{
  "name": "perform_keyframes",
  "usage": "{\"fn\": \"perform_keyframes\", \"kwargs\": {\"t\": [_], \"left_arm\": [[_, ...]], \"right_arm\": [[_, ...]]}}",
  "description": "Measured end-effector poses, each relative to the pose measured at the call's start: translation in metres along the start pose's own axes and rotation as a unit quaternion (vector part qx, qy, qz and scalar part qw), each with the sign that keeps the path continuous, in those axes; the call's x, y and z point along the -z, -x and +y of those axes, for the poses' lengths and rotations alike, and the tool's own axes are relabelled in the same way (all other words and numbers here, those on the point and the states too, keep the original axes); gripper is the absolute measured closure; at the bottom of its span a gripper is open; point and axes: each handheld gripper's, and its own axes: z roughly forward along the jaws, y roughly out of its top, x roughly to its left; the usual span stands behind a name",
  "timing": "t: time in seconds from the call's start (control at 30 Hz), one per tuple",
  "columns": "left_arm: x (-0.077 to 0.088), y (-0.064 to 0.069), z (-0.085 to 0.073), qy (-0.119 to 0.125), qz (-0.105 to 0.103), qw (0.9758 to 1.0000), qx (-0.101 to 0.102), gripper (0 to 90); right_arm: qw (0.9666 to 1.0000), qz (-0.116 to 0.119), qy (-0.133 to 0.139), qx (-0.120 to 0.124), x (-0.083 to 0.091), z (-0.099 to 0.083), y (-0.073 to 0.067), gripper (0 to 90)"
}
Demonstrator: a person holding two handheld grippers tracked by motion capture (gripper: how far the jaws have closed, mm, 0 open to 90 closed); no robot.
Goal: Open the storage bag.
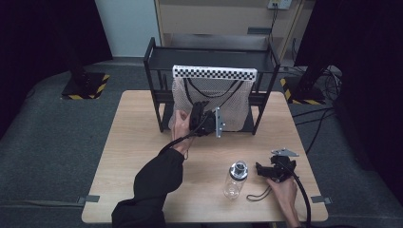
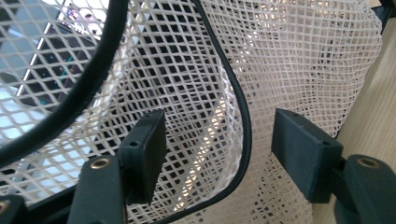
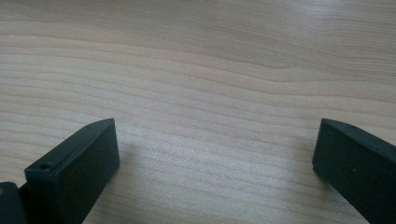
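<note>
The table carries one black rack at twelve o'clock, with one white mesh bag hanging from it, and one clear bottle at five o'clock. Two grippers are counted: the left gripper and the right gripper.

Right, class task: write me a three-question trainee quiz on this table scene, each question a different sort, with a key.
1. True or false: the mesh bag hangs from the black rack.
2. What stands between the left claw jaws? A) the bag's black edge cord and netting B) a bottle cap C) a rack bar
3. Fill in: the clear bottle lies on the table just beside the ____ claw.

Key: 1 true; 2 A; 3 right.
</note>
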Motion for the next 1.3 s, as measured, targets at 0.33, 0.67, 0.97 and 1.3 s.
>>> {"fn": "perform_keyframes", "kwargs": {"t": [0.33, 0.67, 0.97, 1.3], "left_arm": [[-0.006, 0.003, -0.002, 0.005, -0.017, 0.9997, 0.015, 47.5], [-0.011, 0.005, -0.003, -0.006, -0.013, 0.9997, 0.022, 61.5], [-0.011, 0.006, -0.001, -0.019, -0.012, 0.9991, 0.035, 71.0], [-0.003, 0.002, 0.003, -0.024, -0.035, 0.9942, 0.099, 87.4]], "right_arm": [[1.0, 0.0, 0.0, 0.0, 0.0, 0.0, 0.0, 0.5], [1.0, 0.0, 0.0, 0.0, 0.0, 0.0, 0.0, 0.5], [1.0, 0.0, 0.0, 0.0, 0.0, 0.0, 0.0, 0.5], [1.0, -0.006, 0.0, -0.005, 0.001, -0.001, -0.001, 0.4]]}}
